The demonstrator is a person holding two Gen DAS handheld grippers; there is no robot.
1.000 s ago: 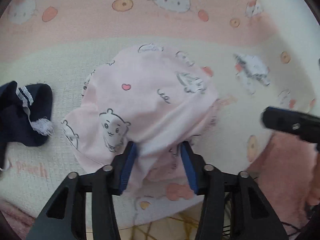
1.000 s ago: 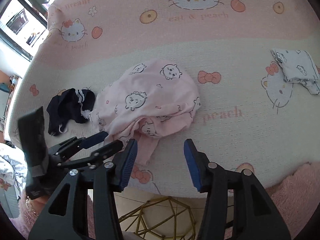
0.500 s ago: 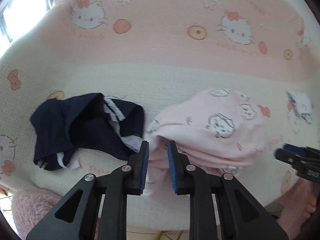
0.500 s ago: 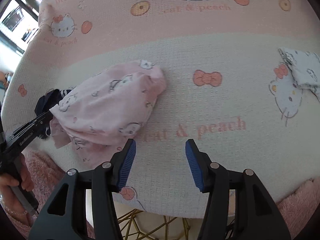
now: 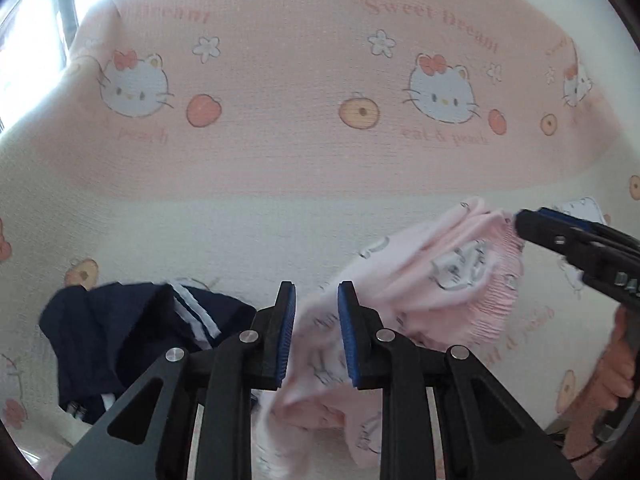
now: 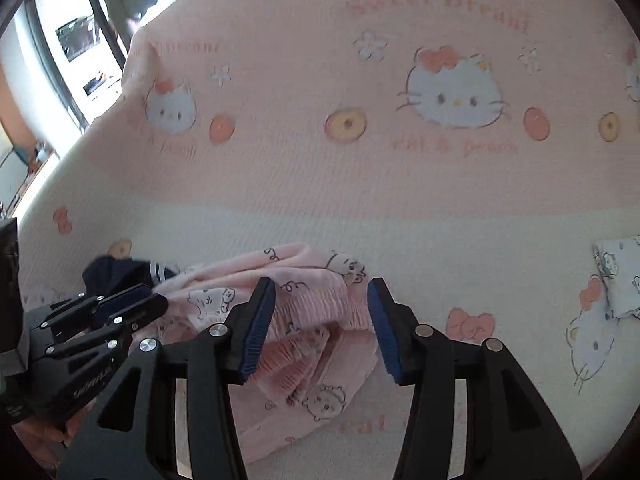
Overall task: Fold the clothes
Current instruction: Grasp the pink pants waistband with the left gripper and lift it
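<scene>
A pink garment (image 5: pixel 436 280) with cartoon bear prints lies bunched on the Hello Kitty sheet (image 5: pixel 280 160). My left gripper (image 5: pixel 316 336) is shut on its left edge, cloth pinched between the blue pads. In the right wrist view the garment (image 6: pixel 304 320) sits between the open jaws of my right gripper (image 6: pixel 322 330), its gathered pink waistband right at the pads. The right gripper also shows in the left wrist view (image 5: pixel 560 236), touching the garment's far end. The left gripper shows in the right wrist view (image 6: pixel 108 308).
A crumpled navy garment (image 5: pixel 132 328) with white stripes lies left of the pink one. A folded white printed cloth (image 6: pixel 618 276) lies at the right. A window (image 6: pixel 60 60) is beyond the far left of the bed.
My left gripper stayed shut on the pink garment and pulled it left and lower. My right gripper moved in over the garment, its open jaws now around the waistband.
</scene>
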